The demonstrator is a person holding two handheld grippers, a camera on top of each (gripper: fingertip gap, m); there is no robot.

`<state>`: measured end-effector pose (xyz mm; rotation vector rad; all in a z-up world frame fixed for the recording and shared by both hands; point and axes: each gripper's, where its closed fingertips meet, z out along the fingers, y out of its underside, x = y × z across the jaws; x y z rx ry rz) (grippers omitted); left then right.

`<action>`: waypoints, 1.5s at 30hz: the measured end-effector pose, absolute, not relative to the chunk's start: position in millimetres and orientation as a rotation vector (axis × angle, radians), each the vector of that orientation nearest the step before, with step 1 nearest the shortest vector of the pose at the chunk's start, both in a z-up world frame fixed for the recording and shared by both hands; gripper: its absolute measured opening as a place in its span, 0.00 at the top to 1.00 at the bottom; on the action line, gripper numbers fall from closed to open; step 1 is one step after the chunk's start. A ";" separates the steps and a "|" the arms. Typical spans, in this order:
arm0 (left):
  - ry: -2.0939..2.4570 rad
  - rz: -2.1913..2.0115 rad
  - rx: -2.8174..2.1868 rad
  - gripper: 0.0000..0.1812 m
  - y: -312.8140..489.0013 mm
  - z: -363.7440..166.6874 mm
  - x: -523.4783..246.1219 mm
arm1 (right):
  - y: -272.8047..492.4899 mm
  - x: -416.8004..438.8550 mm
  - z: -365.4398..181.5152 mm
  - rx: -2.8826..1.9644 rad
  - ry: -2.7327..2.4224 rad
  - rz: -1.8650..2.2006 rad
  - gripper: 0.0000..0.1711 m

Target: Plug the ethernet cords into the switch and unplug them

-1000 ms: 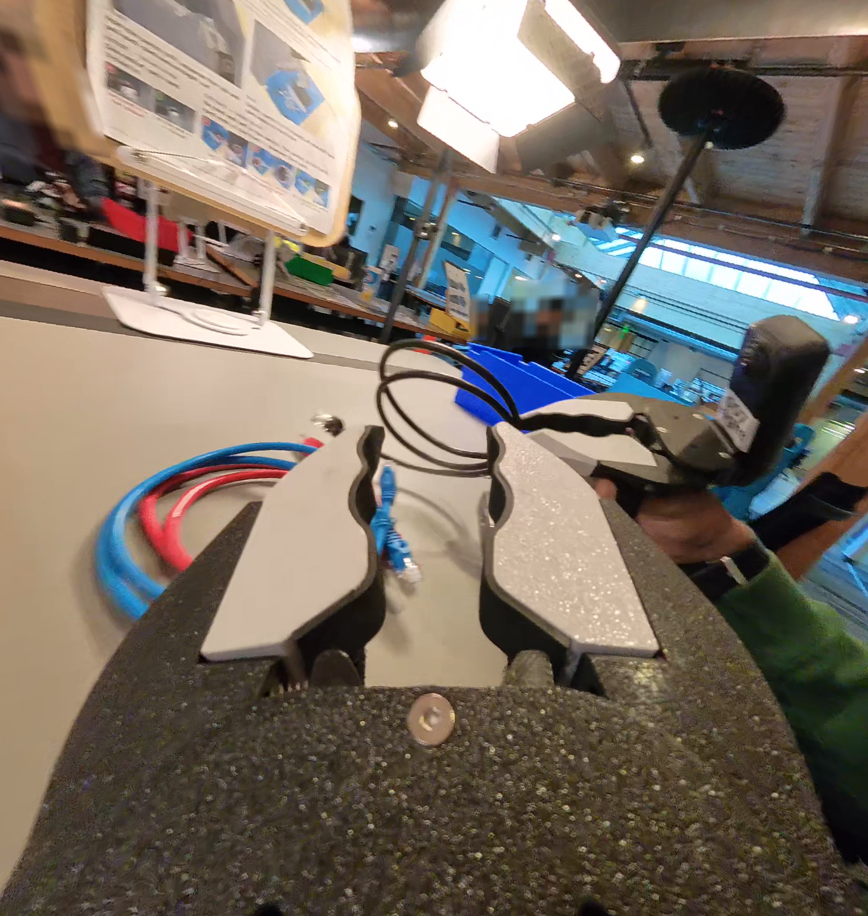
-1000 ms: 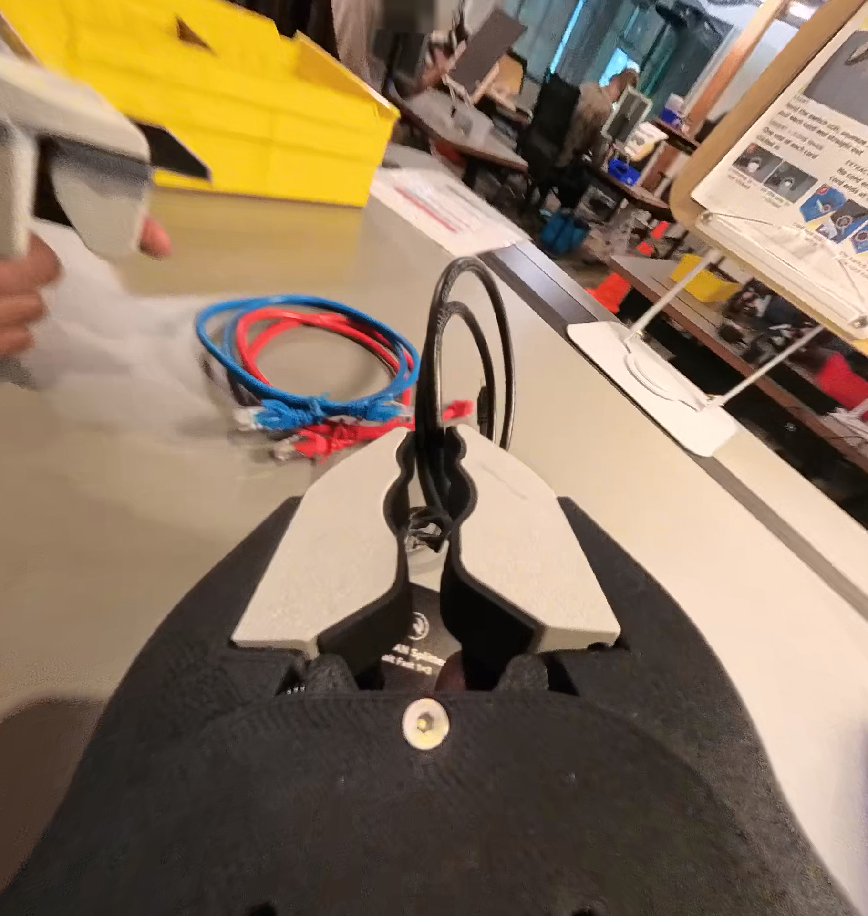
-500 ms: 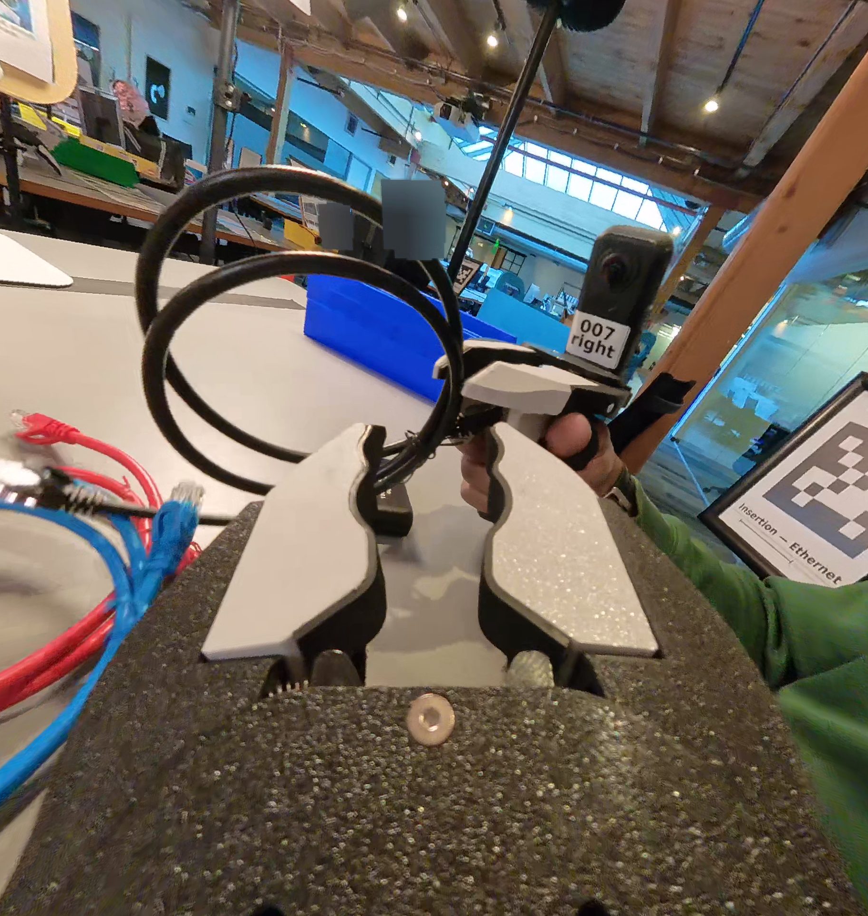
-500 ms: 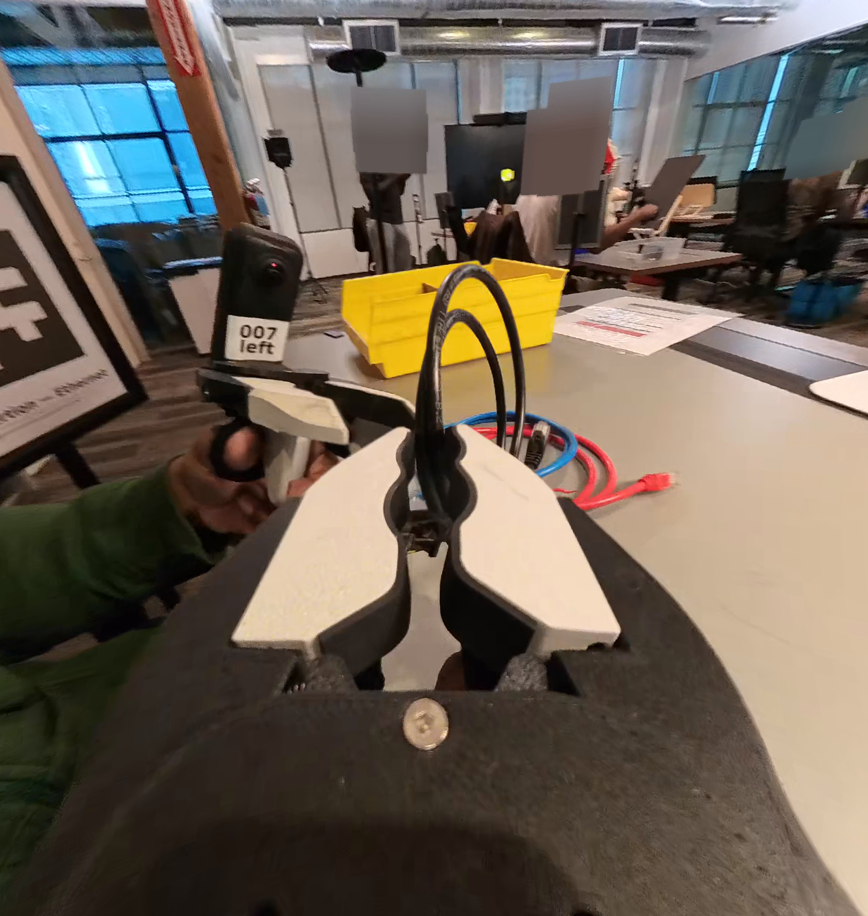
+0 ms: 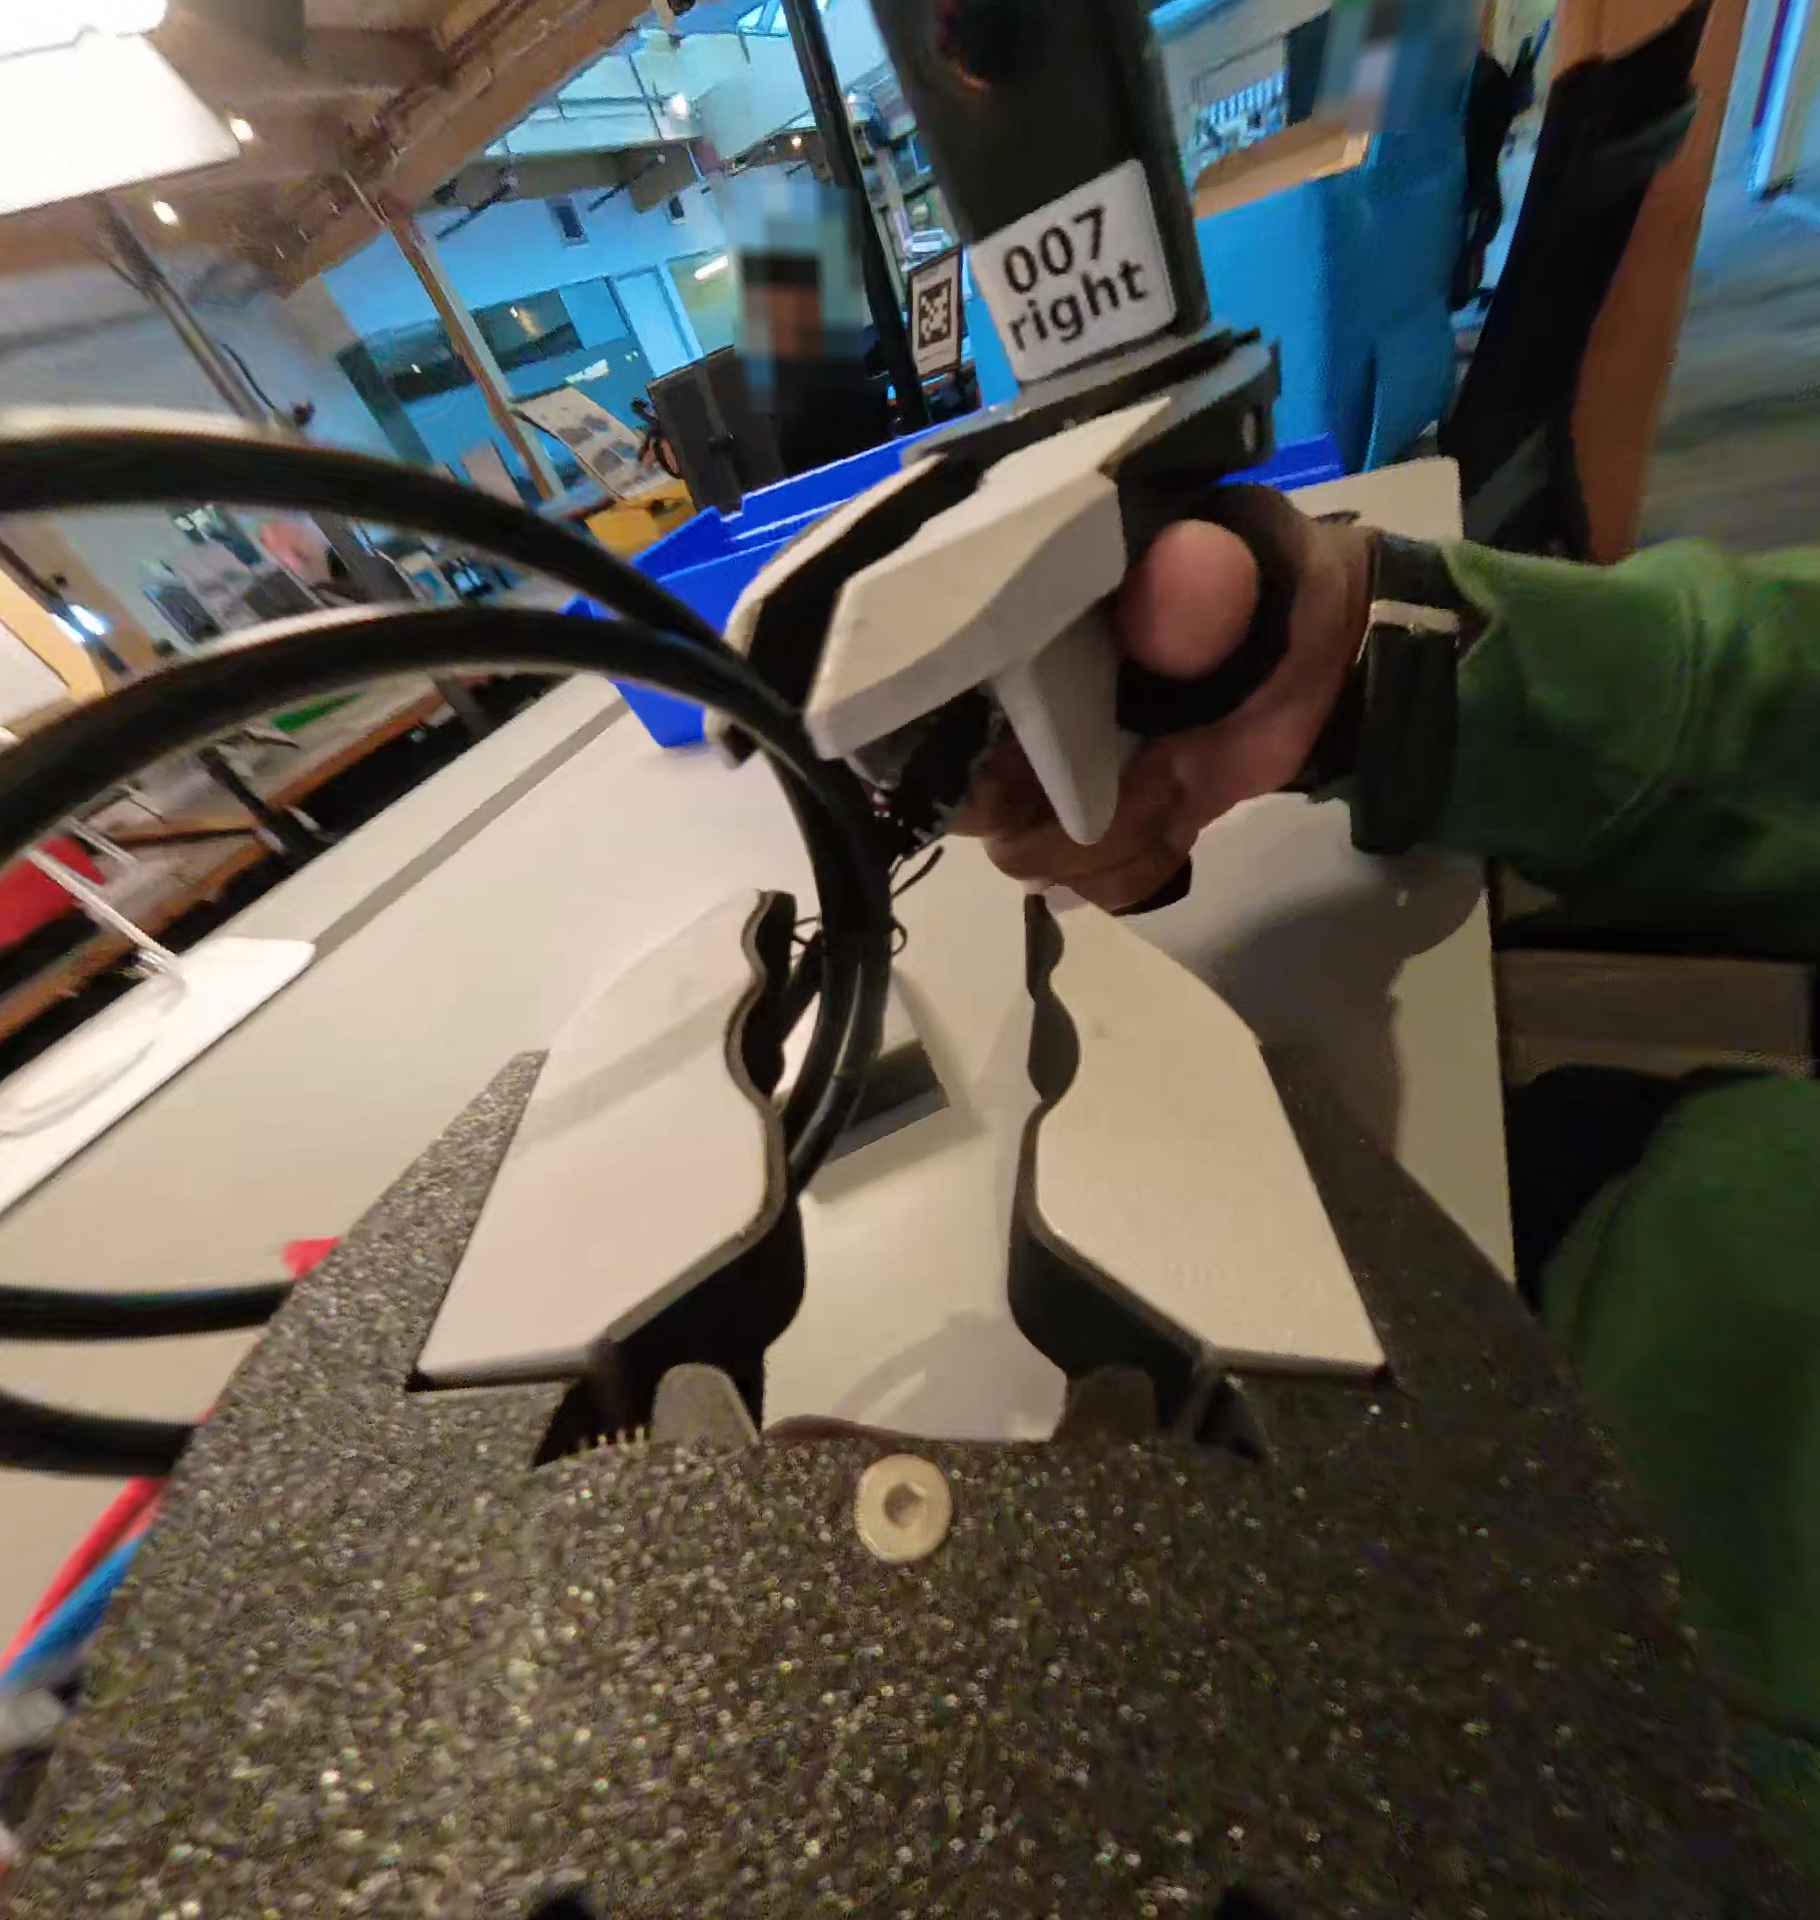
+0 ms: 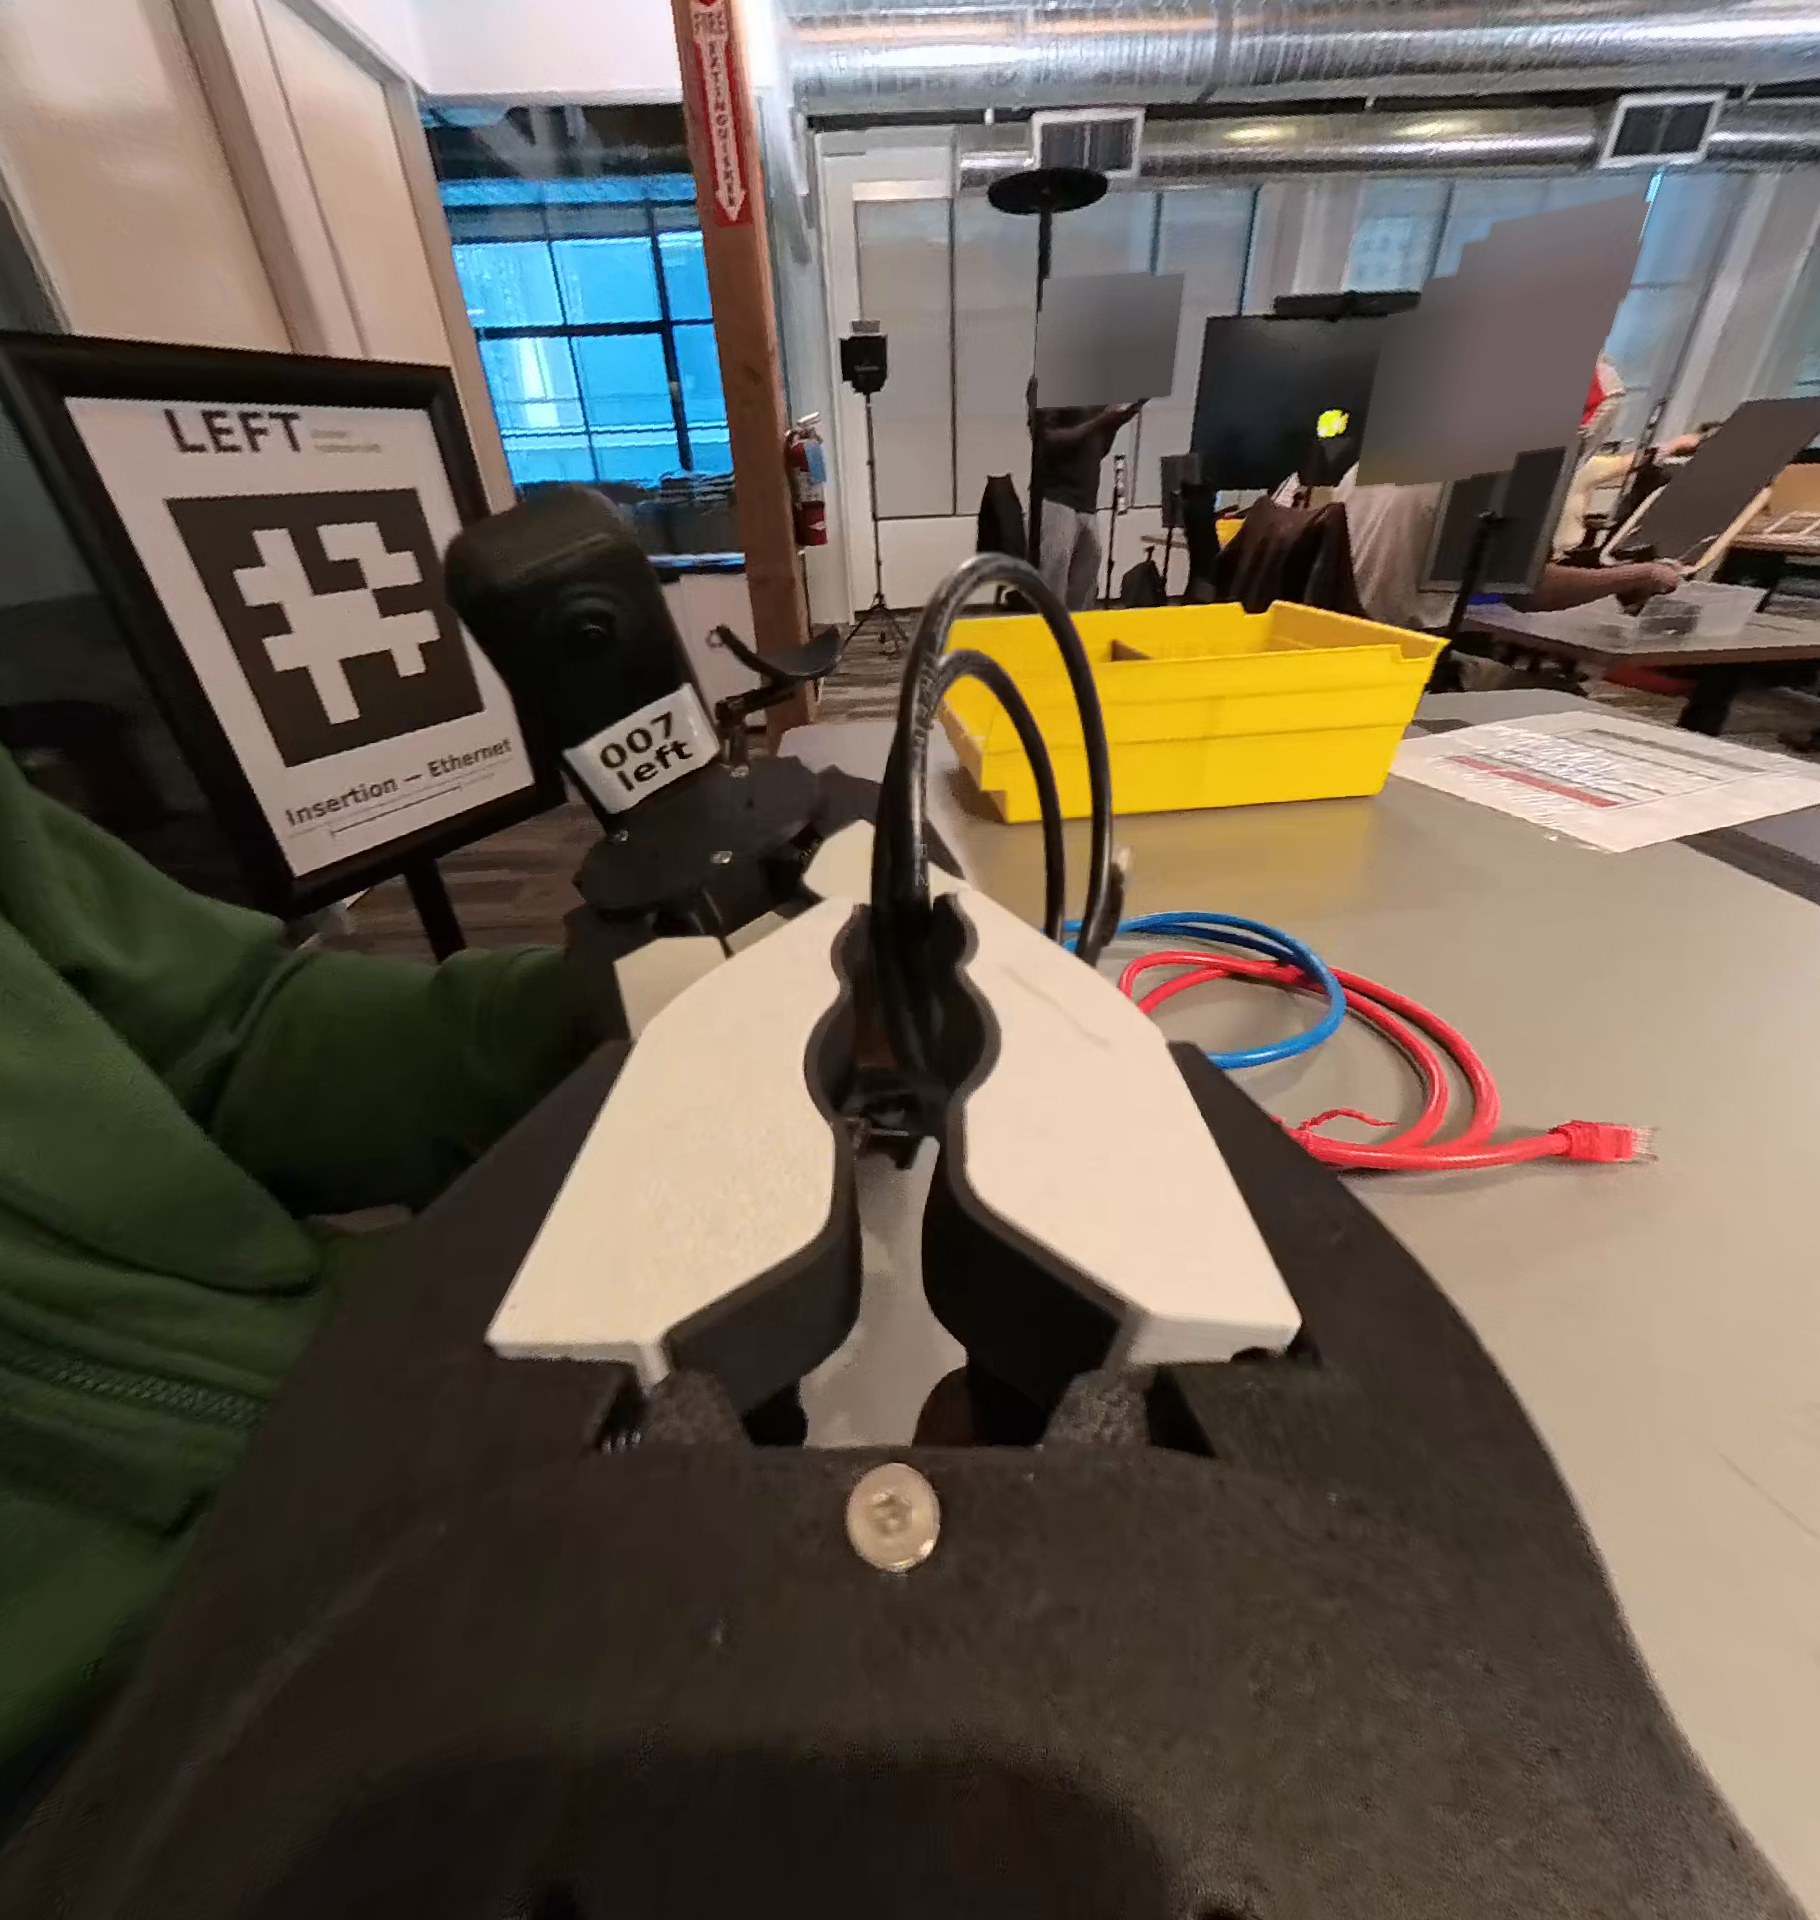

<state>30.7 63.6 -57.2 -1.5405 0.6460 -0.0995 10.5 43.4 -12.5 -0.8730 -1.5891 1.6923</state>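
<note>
My right gripper (image 6: 901,925) is shut on a coiled black ethernet cord (image 6: 989,665) and holds it upright above the grey table (image 6: 1612,1351). In the left wrist view the right gripper (image 5: 937,644) shows close ahead, with the black cord (image 5: 470,634) looping out to the left. My left gripper (image 5: 901,925) is open. The cord's bundled part hangs between its jaws, close to the left finger (image 5: 677,1143). A dark flat block (image 5: 901,1091) lies on the table under the cord; I cannot tell what it is. A blue cord (image 6: 1280,977) and a red cord (image 6: 1457,1132) lie coiled on the table.
A yellow bin (image 6: 1197,696) and a printed sheet (image 6: 1612,779) sit at the table's far side. A blue bin (image 5: 698,582) stands behind the right gripper. A framed marker sign (image 6: 293,603) stands off the table to the left. A white stand base (image 5: 158,1018) lies at the left. The gap from one gripper's tips to the other's is roughly 5 centimetres. The dark flat block (image 5: 901,1091) sits 10 centimetres or so from the ends of my left fingers.
My left gripper has closed in on the right gripper, and the black cord's bundle now sits between its open jaws. The right gripper stays shut on the cord.
</note>
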 end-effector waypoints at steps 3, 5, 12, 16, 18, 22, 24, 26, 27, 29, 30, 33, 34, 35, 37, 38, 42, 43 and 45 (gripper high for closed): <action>0.722 0.020 -1.507 0.76 62.3 -62.8 35.3 | 35.9 14.6 -15.6 -0.837 -1.638 1.691 0.94; 0.764 0.051 -1.500 0.78 60.7 -66.6 38.8 | 32.1 18.1 -19.6 -0.812 -1.683 1.676 0.93; 0.792 0.003 -1.516 0.81 59.0 -69.3 42.0 | 24.9 29.9 -28.2 -0.756 -1.786 1.666 0.93; 0.860 -0.016 -1.524 0.88 55.3 -75.8 49.3 | 18.0 33.6 -36.2 -0.734 -1.859 1.656 0.94; 0.867 -0.018 -1.523 0.90 54.7 -76.3 50.0 | 16.3 34.8 -37.6 -0.721 -1.872 1.651 0.94; 0.862 -0.012 -1.531 0.91 55.8 -76.8 49.2 | 20.8 31.4 -36.3 -0.750 -1.845 1.639 0.93; 0.855 0.015 -1.547 0.91 58.5 -78.8 47.8 | 26.8 28.8 -33.7 -0.774 -1.811 1.625 0.89; 0.830 0.040 -1.560 0.91 61.8 -78.7 44.5 | 34.6 28.1 -32.6 -0.805 -1.787 1.608 0.83; 0.814 0.049 -1.565 0.91 63.2 -78.0 42.4 | 40.0 28.4 -33.1 -0.823 -1.778 1.590 0.82; 0.780 0.074 -1.581 0.91 66.5 -77.7 35.9 | 55.9 29.5 -33.0 -0.867 -1.739 1.542 0.79; 0.764 0.093 -1.593 0.91 68.2 -78.3 31.7 | 65.6 30.4 -32.7 -0.898 -1.715 1.519 0.78; 0.723 0.145 -1.626 0.91 72.8 -80.1 20.5 | 101.7 30.3 -39.2 -1.059 -1.638 1.421 0.72; 0.715 0.156 -1.625 0.91 73.4 -79.7 18.5 | 118.5 28.9 -45.1 -1.149 -1.600 1.357 0.77; 0.706 0.157 -1.620 0.91 73.2 -78.4 17.6 | 138.9 27.2 -53.3 -1.249 -1.556 1.264 0.78; 0.681 0.159 -1.616 0.91 73.8 -76.0 14.4 | 167.0 29.2 -68.0 -1.394 -1.509 1.140 0.76; 0.672 0.164 -1.621 0.91 74.4 -76.0 12.4 | 175.0 31.0 -73.1 -1.449 -1.494 1.113 0.76; 0.639 0.206 -1.630 0.91 76.5 -75.6 4.8 | 191.1 32.6 -95.7 -1.602 -1.501 0.969 0.73; 0.623 0.216 -1.631 0.91 77.1 -74.6 2.0 | 187.7 31.4 -102.1 -1.624 -1.533 0.956 0.71; 0.599 0.228 -1.632 0.91 77.2 -73.4 -3.1 | 175.3 27.9 -116.1 -1.665 -1.615 0.953 0.70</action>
